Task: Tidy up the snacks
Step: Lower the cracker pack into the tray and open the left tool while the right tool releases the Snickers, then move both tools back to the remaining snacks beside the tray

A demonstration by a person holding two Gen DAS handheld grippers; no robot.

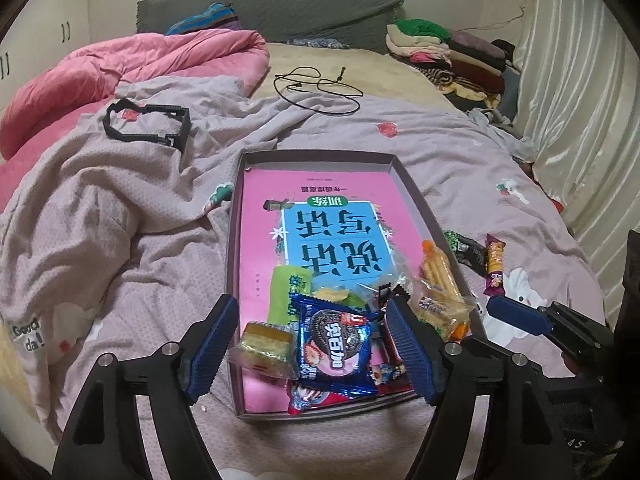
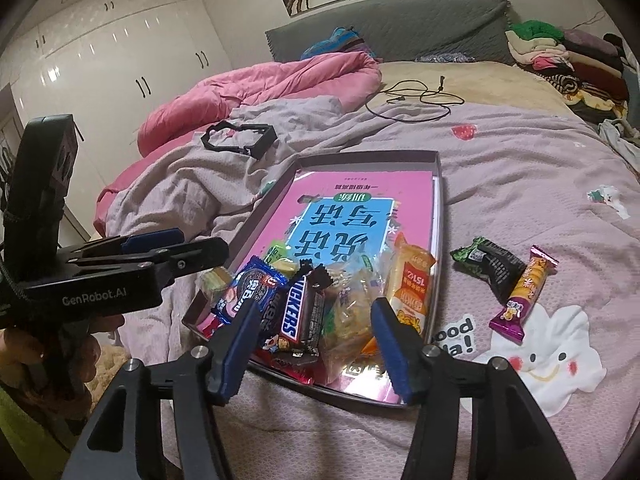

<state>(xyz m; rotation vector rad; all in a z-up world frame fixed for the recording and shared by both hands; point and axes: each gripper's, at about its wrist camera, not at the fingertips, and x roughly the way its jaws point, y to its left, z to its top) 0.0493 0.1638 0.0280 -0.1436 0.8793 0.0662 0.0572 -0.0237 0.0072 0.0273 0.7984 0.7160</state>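
Now both tools gape wide and carry nothing: the left gripper (image 1: pixel 312 322) hangs over the heap of snacks (image 1: pixel 340 332) at the near end of the shallow box (image 1: pixel 316 156) on the bed, the right gripper (image 2: pixel 316 326) likewise. Two packets, a black wrapper (image 2: pixel 494 266) and a purple-ended biscuit bar (image 2: pixel 522 294), lie outside on the quilt (image 2: pixel 520 184).

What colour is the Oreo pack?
Blue, with a pink patch; the Oreo pack shows best in the left wrist view.

Blue Oreo packet (image 1: pixel 334 350), pink-and-blue book (image 1: pixel 332 236), brown Snickers bar (image 2: pixel 300 312), mauve bedsheet (image 1: pixel 460 168), pink duvet (image 1: pixel 132 68)
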